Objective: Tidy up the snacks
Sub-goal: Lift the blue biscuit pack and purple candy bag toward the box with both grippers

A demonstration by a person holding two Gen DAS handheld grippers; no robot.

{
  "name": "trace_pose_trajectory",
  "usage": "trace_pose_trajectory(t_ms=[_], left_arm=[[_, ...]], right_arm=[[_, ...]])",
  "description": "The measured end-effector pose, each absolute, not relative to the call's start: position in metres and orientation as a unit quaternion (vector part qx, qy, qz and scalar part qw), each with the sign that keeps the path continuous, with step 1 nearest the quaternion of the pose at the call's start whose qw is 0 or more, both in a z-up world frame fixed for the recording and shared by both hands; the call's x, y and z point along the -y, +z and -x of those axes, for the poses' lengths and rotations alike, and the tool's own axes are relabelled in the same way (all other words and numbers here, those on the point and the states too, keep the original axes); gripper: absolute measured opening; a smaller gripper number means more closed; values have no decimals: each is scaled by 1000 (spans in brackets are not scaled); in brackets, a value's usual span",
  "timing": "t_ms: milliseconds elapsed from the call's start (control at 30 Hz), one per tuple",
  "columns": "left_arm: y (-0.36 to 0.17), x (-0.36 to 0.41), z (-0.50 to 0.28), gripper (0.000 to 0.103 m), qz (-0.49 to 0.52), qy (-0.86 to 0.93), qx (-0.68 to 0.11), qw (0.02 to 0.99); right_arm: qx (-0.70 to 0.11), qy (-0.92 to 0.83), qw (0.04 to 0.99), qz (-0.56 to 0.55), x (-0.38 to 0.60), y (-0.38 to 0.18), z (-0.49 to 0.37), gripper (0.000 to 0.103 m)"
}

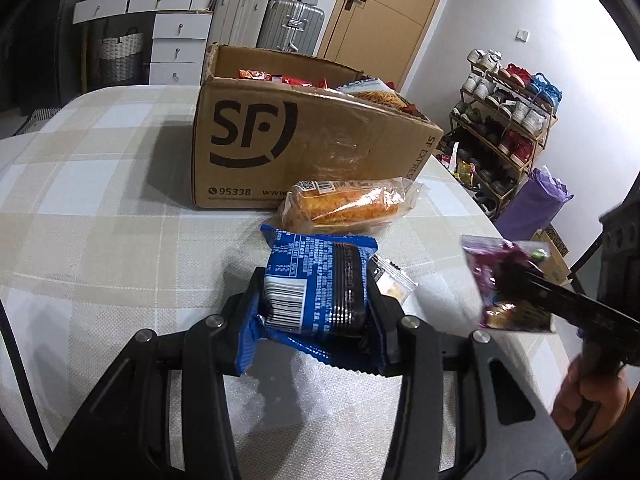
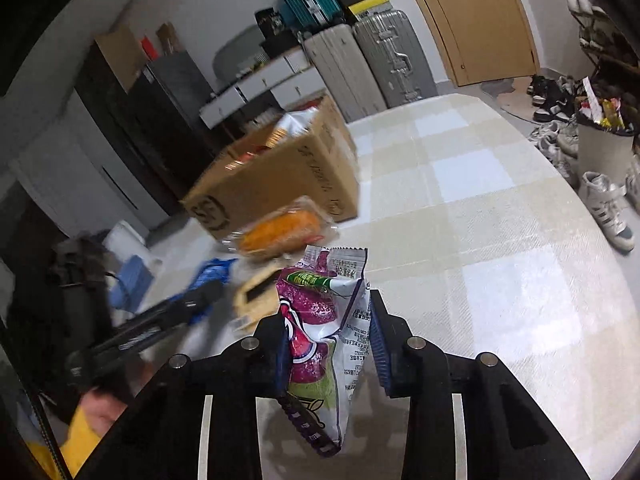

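My left gripper point(image 1: 316, 300) is shut on a blue snack packet point(image 1: 316, 280) with a barcode, held just above the checked tablecloth point(image 1: 100, 208). My right gripper point(image 2: 330, 322) is shut on a purple and white snack bag point(image 2: 320, 320), lifted off the table; the same purple bag point(image 1: 508, 280) shows at the right of the left wrist view. A clear-wrapped orange bread roll point(image 1: 348, 204) lies in front of the SF cardboard box point(image 1: 300, 148), which holds several snack packs. A small clear packet point(image 1: 394, 284) lies beside the blue one.
Beyond the table's far edge stand suitcases point(image 1: 288, 24), white drawers point(image 1: 176, 48) and a wooden door point(image 1: 384, 8). A shoe rack point(image 1: 508, 120) and a purple bundle point(image 1: 532, 204) stand to the right. A person's hand point(image 1: 588, 392) grips the right tool.
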State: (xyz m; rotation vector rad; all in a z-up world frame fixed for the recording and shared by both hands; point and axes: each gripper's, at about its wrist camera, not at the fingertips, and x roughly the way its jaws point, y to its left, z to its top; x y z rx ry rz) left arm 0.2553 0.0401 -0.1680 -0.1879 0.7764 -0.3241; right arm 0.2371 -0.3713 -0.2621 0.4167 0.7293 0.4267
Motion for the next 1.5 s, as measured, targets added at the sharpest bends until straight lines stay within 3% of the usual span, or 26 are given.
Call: trace_pose_trajectory(t_ms=[267,533,1067,1500], left_arm=[[-165,-39,-253,41,74,-131,-375,915],[-123,-53,-207,41,83,-117,-368,919],[-73,-69,-86,41,63,-105,-365,923],[-66,-65,-79,41,50,-116,-364,923]], right_arm=[[-296,234,907,-188,363,-228,-186,34],[-265,268,906,-195,355,-202,-158,34],[-270,306,893,-192,338,-202,-124,34],[-277,304,891,-194,337,-206,-136,34]])
